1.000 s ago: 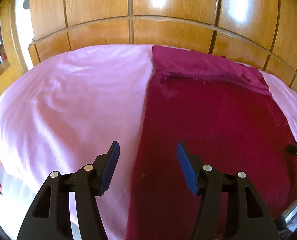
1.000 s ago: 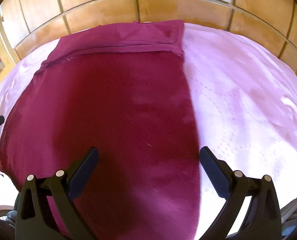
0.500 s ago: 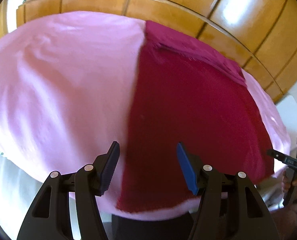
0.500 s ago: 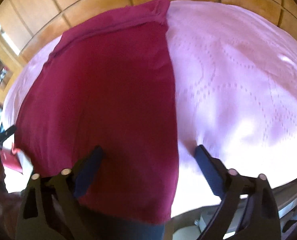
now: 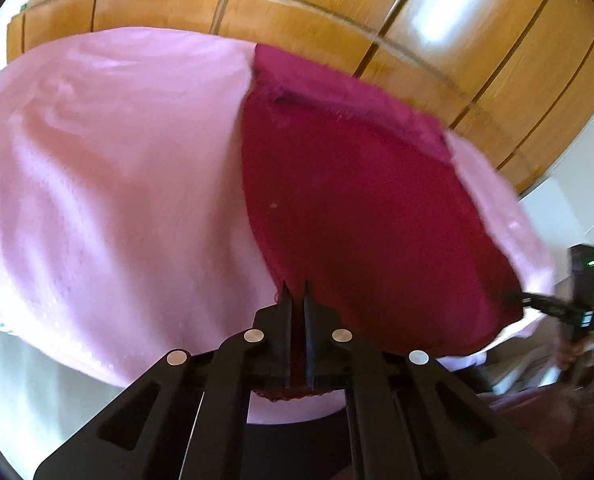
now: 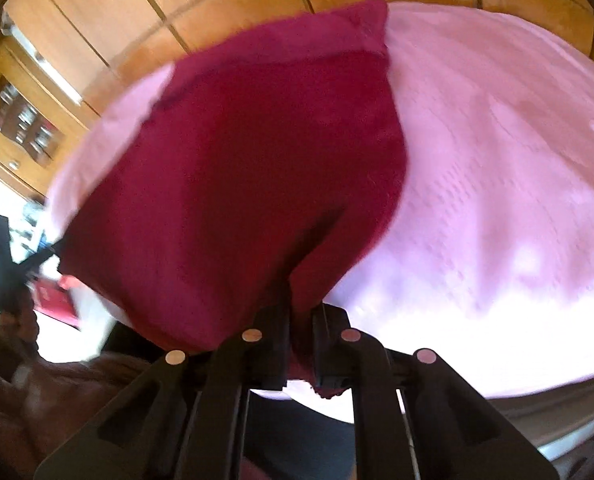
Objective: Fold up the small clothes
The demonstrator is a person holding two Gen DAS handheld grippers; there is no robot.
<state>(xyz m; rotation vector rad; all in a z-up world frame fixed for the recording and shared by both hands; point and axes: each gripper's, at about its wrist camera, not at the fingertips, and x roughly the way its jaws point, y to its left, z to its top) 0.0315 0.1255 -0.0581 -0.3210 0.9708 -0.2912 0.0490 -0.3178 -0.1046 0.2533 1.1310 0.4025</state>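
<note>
A dark red garment [image 5: 357, 208] lies spread on a pink bedspread [image 5: 109, 184], its far end folded over in a band [image 5: 349, 96]. My left gripper [image 5: 295, 286] is shut on the garment's near left corner, with red cloth pinched between the black fingers. In the right wrist view the same garment [image 6: 249, 168] bunches up at its near right corner, where my right gripper [image 6: 301, 304] is shut on it. Each view also catches the other gripper at the garment's opposite near corner: the right gripper [image 5: 553, 306] and the left gripper [image 6: 5, 268].
Wooden wardrobe doors [image 5: 337, 12] stand behind the bed. A shelf with small items [image 6: 21, 120] is at the far left in the right wrist view. A red object [image 6: 55, 298] lies low at the left, beyond the bed's edge. The pink bedspread [image 6: 505, 160] extends to the right.
Both grippers closed from wide open onto the garment's near corners. Both cameras tipped downward and drew back toward the bed's near edge, and the cloth at the right corner puckered up.
</note>
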